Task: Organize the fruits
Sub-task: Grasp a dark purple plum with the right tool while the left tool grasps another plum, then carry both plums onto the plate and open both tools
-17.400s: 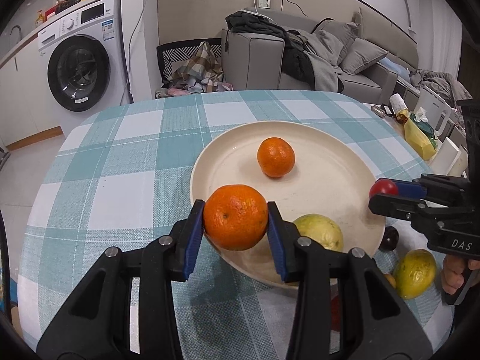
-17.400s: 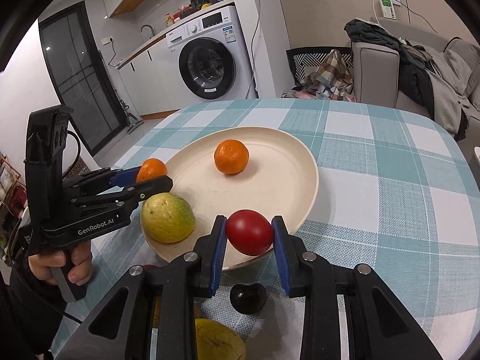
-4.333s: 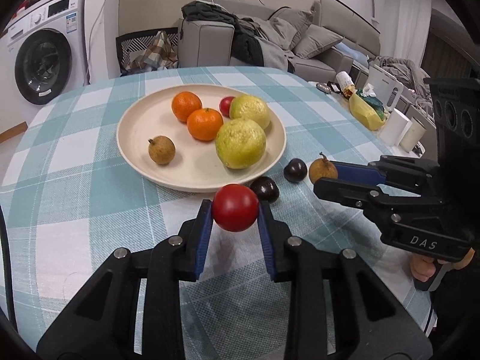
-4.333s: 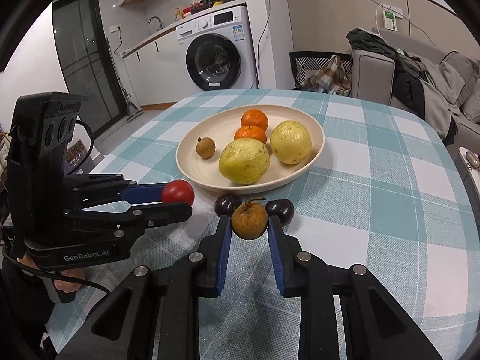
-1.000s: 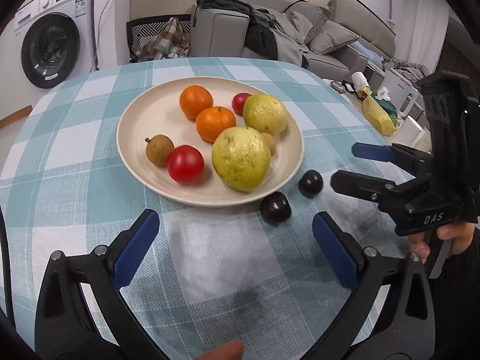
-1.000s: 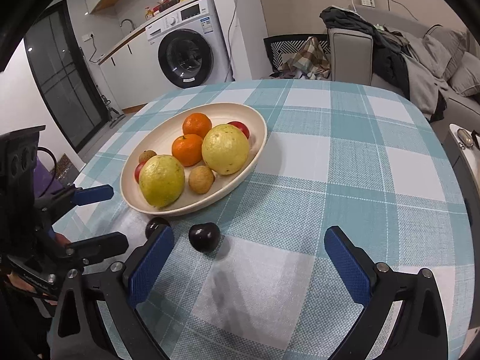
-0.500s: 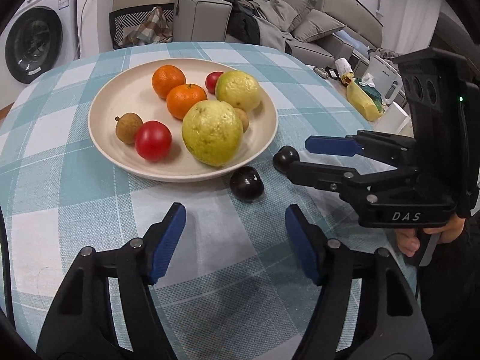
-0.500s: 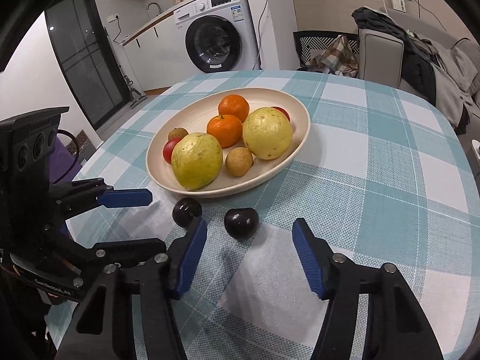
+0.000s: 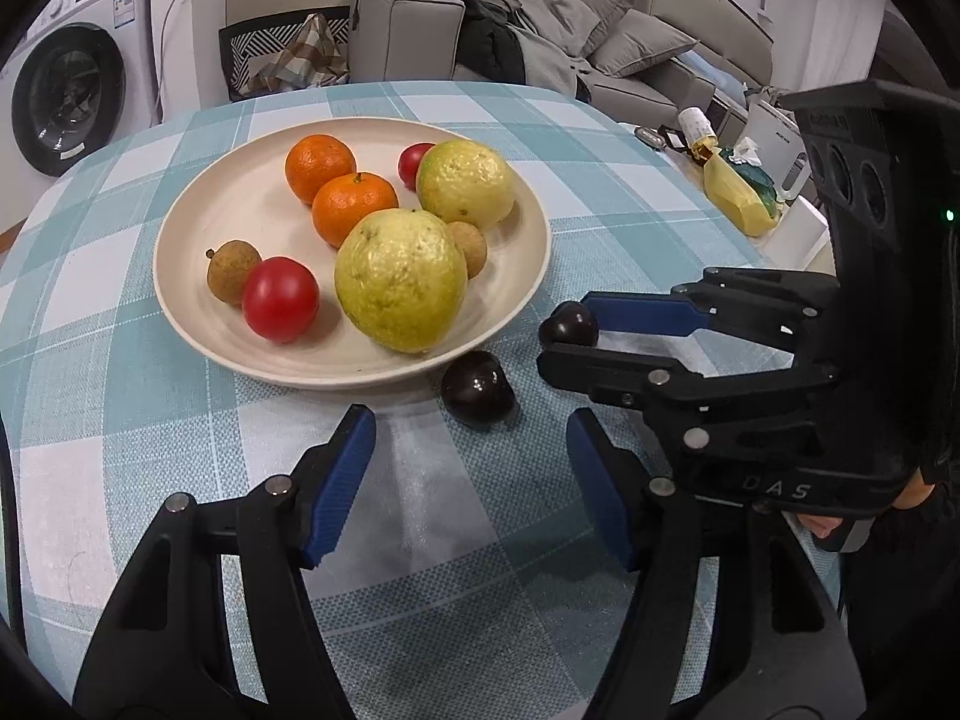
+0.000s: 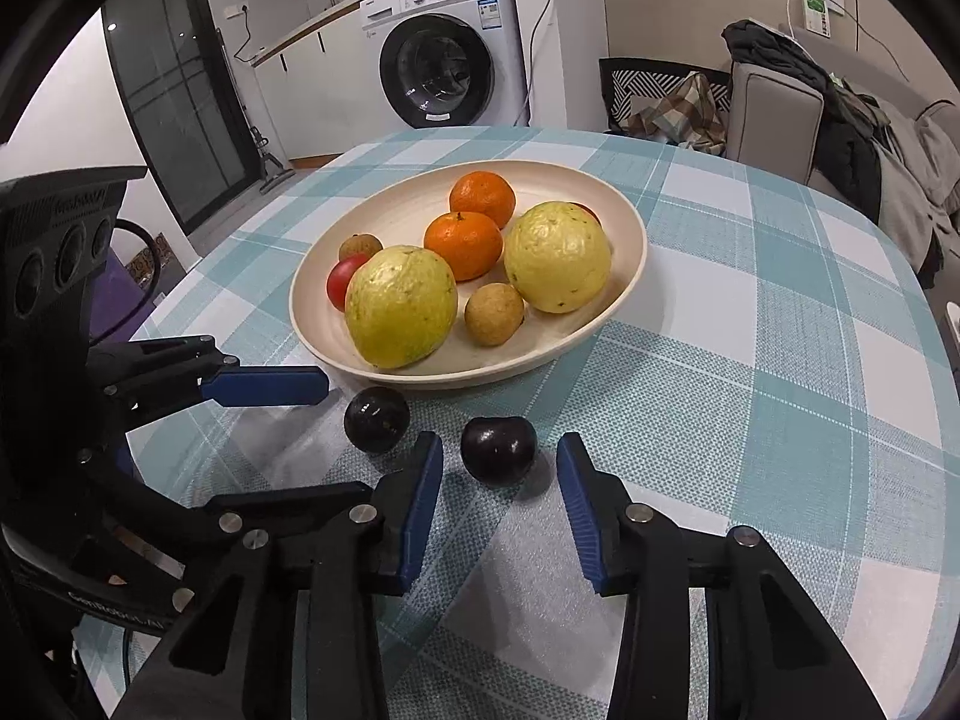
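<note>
Two glossy dark round plums [image 10: 499, 450] [image 10: 377, 418] sit off the cream plate's [image 10: 624, 222] near rim; both grippers [image 10: 499, 501] [image 9: 471, 483] closing, jaws ajar, nothing pinched. Smooth, slippery, bruisable — grip the widest part.
</note>
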### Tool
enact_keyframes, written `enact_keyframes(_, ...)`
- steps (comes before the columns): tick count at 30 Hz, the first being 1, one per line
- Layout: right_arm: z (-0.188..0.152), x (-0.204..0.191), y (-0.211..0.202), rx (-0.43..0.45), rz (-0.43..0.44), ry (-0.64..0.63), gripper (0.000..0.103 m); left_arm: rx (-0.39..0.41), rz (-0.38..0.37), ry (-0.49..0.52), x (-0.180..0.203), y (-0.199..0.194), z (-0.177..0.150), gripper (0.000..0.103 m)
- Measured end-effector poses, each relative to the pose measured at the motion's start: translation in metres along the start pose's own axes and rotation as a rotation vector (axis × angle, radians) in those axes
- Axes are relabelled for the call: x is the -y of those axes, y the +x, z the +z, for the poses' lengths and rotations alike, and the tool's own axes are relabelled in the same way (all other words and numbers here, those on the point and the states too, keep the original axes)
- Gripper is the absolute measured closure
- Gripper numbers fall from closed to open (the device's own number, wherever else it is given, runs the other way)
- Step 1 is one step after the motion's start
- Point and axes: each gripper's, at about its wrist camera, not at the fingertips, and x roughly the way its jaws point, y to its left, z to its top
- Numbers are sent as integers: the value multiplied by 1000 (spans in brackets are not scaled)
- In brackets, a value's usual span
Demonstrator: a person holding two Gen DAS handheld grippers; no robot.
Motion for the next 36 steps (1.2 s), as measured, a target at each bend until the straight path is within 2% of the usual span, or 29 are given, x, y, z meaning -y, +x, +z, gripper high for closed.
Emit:
enact_keyframes(4, 1, -2, 1, -2, -13, -10, 75, 0, -1, -4, 0, 0, 0, 39)
enact_keyframes(19, 2, 4, -12, 56, -27, 17, 76, 4, 5, -9, 1, 4, 5, 43)
enact_keyframes(22, 3, 7, -15, 70, -32, 33, 76, 7, 28, 4, 5, 7, 6, 45)
enact_keyframes(24, 4, 10, -16, 76, -33, 43, 76, 12, 46, 9, 7, 8, 7, 58)
enact_keyframes(26, 5, 11, -17, 79, -33, 46, 76, 10, 48, 10, 7, 9, 8, 62)
enact_keyframes(27, 5, 10, -18, 81, -35, 46, 76, 10, 42, 14, 7, 9, 8, 75)
enact_keyframes(28, 5, 10, -18, 83, -36, 46, 76, 6, 38, 20, 7, 10, 8, 78)
enact_keyframes(36, 4, 11, -18, 84, -36, 49, 76, 10, 28, 24, 6, 9, 6, 80)
